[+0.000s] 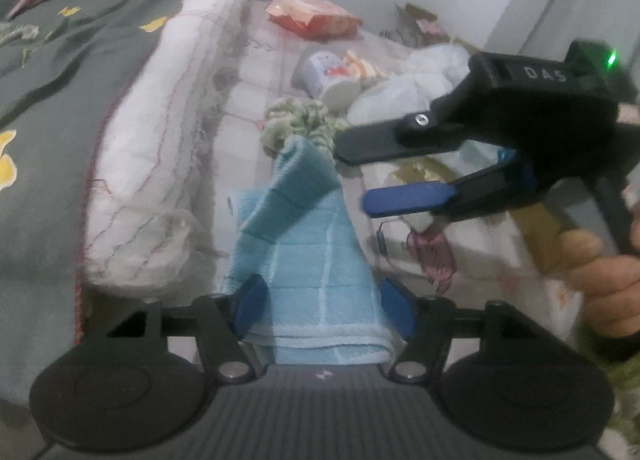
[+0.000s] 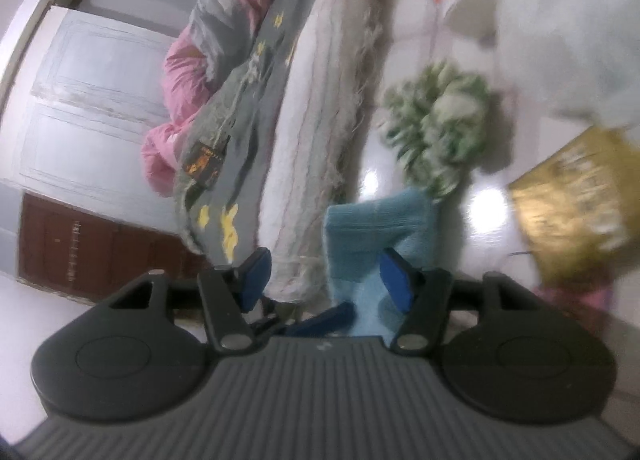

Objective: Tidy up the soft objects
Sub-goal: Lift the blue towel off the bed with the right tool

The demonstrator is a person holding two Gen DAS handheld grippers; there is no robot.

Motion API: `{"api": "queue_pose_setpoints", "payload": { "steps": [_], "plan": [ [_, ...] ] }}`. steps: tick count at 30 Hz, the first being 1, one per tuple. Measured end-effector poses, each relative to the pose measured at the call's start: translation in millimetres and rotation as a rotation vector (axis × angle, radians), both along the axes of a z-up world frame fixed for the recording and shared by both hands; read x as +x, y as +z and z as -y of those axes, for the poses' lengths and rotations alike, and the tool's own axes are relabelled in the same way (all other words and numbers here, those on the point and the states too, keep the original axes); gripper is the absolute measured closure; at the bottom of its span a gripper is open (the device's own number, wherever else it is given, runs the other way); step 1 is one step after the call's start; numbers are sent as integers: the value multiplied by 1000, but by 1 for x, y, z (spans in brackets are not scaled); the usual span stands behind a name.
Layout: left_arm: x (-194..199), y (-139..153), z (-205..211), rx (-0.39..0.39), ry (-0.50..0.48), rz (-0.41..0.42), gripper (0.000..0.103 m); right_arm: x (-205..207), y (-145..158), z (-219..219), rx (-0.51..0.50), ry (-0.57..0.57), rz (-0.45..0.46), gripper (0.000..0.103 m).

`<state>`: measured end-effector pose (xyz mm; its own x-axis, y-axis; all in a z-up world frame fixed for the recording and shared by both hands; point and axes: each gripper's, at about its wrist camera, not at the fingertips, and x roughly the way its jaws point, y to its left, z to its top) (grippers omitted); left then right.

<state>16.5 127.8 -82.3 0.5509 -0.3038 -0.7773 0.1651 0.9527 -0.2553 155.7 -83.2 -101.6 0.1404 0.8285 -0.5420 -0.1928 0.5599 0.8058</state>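
A light blue checked towel (image 1: pixel 304 252) hangs folded between the pads of my left gripper (image 1: pixel 324 308), which is shut on its lower edge. In the left wrist view my right gripper (image 1: pixel 356 176) is to the right of the towel's top corner, jaws open and empty. In the right wrist view the towel (image 2: pixel 376 228) rises in front of my right gripper (image 2: pixel 326 278), whose right pad (image 2: pixel 394 280) lies against the cloth. A green and white fluffy bundle (image 1: pixel 296 120) lies on the floor behind the towel; it also shows in the right wrist view (image 2: pixel 440 132).
A bed with a grey-green cover (image 1: pixel 60 108), white quilt edge (image 1: pixel 168 148) and pink blanket (image 2: pixel 188 92) runs along the left. On the floor: a white tub (image 1: pixel 328 76), orange packet (image 1: pixel 312 16), white plastic bag (image 1: pixel 416 80), gold bag (image 2: pixel 576 204). A white door (image 2: pixel 88 100) stands behind.
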Motion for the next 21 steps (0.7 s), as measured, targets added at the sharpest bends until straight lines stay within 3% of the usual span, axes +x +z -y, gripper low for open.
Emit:
{"api": "queue_pose_setpoints", "payload": {
  "steps": [6,10,15,21],
  "plan": [
    [-6,-3,25,152,-79,17,27,-5,-16,-3,-158,11,-35,41],
    [-9,-7,41,272,-135,30,29,-4,-21,-13,-147,22,-35,44],
    [-10,-8,41,330,-107,51,54,1,-27,-26,-105,53,-73,49],
    [-14,-1,25,239,-60,101,82,4,-33,-26,-63,31,-104,57]
  ]
}}
